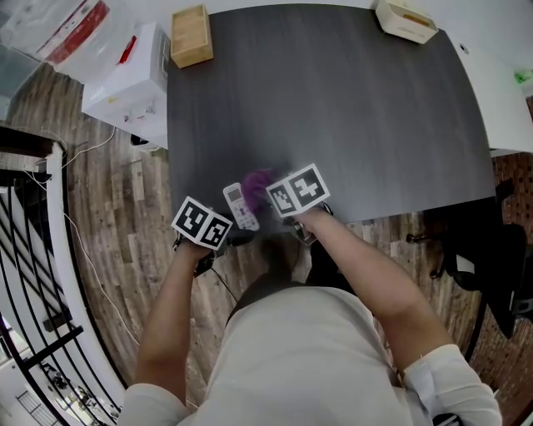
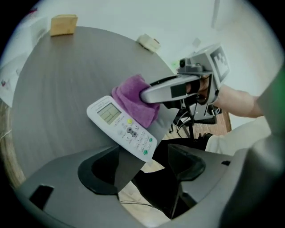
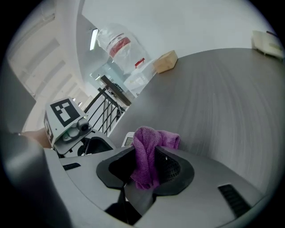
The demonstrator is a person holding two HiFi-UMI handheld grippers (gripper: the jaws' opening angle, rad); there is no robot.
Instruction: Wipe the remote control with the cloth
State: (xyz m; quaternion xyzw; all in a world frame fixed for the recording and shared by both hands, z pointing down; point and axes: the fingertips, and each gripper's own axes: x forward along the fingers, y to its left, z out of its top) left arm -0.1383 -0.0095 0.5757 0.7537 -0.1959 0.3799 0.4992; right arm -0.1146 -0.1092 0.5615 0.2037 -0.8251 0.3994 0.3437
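Dark table [image 1: 333, 100]: remote [image 1: 241, 205] lengthwise, display away

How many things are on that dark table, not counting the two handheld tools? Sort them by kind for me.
remote control: 1
purple cloth: 1
boxes at the far edge: 2
Total: 4

table [image 1: 375, 125] | wooden box [image 1: 191, 35] | pale tray [image 1: 405, 20] | remote control [image 1: 241, 206] at near edge

the cloth [image 3: 146, 156] hid nearly all of the remote [image 3: 128, 139] in the right gripper view; in the head view the cloth was blurred.
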